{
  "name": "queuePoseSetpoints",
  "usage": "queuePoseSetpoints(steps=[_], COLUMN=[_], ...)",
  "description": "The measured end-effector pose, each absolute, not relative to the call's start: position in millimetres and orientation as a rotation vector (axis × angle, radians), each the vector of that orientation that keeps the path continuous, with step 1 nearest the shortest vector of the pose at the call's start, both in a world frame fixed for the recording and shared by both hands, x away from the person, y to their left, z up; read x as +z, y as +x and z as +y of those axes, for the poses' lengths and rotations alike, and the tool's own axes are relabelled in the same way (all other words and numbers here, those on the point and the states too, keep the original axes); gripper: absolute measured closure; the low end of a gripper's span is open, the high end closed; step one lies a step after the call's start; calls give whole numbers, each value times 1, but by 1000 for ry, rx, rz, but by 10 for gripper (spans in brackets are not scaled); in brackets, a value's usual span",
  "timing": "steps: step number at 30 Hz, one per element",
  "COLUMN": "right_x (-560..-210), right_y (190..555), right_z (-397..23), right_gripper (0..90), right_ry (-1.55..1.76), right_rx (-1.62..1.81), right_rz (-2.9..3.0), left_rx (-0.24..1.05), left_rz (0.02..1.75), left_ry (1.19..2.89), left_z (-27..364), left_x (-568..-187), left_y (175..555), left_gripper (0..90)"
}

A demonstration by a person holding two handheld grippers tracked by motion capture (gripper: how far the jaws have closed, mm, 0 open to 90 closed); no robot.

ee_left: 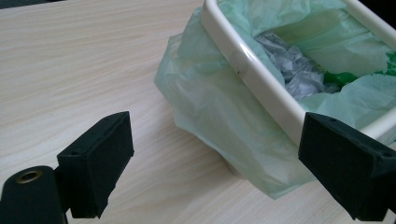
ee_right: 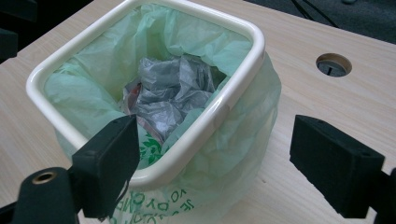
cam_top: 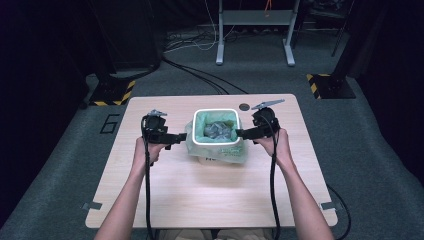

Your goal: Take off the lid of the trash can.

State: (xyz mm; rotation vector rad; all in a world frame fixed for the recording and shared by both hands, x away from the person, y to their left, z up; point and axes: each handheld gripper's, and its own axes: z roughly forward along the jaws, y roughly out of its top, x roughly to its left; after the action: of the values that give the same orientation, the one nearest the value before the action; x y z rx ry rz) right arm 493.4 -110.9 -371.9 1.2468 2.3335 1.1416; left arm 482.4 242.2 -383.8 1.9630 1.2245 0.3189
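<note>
2 grippers wait by the small white bin [cam_top: 216, 114] on the desk [cam_top: 200, 195]. Left gripper [cam_top: 181, 137] and right gripper [cam_top: 240, 133] have wide-open jaws, holding nothing. Green bag [cam_top: 220, 150] not yet pulled out.

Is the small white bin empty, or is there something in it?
Not empty: the bin holds crumpled grey plastic inside its green liner bag.

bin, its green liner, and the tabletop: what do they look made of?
Bin: likely moulded plastic, its cream rim smooth with a soft gloss.
Green liner: thin plastic film, translucent and wrinkled, folded out over the rim.
Tabletop: pale wood-grain surface, matte; probably laminate, though solid wood can't be ruled out.
</note>
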Motion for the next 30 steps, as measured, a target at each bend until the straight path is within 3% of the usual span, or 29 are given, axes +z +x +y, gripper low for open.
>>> queuePoseSetpoints(steps=[15, 19, 30], right_x=[-380, -383, -393], right_y=[512, 517, 527], right_z=[-104, -101, -96], right_gripper=[400, 444, 474], right_ry=[1307, 1339, 1387], right_rx=[1181, 1194, 1171], right_rz=[2344, 2354, 2377], left_rx=[267, 261, 160], left_rz=[1190, 1184, 1207], left_ry=[1975, 1990, 1979], left_z=[218, 211, 203], left_x=[-380, -382, -398], left_y=[508, 514, 524], left_gripper=[221, 302, 481])
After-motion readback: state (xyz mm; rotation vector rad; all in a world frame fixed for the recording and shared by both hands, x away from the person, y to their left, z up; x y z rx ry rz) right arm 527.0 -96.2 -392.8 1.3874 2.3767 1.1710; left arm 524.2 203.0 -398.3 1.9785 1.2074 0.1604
